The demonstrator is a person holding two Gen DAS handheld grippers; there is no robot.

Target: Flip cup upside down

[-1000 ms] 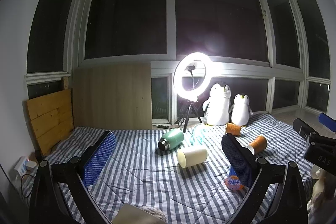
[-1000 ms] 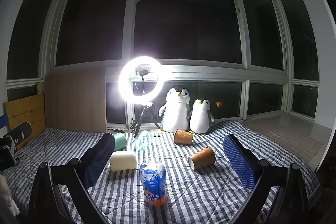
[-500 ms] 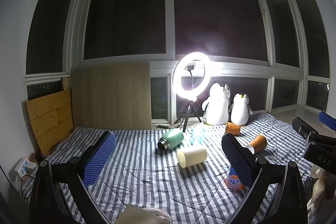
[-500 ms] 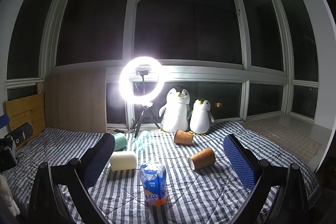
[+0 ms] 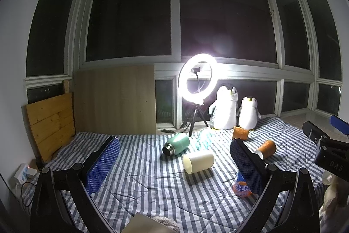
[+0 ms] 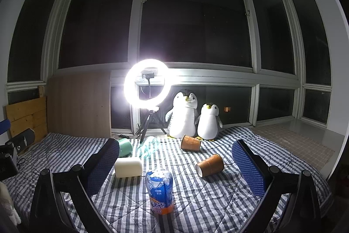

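On the striped bedspread a blue-and-orange printed cup stands mouth down, just ahead of my right gripper, which is open and empty. A cream cup lies on its side to the left. Two brown paper cups lie on their sides further back. In the left wrist view my left gripper is open and empty, with the cream cup lying ahead of it. Its right finger partly hides the printed cup.
A green flask and a clear plastic bottle lie behind the cream cup. A lit ring light on a tripod and two plush penguins stand at the window. Wooden boards lean at the left.
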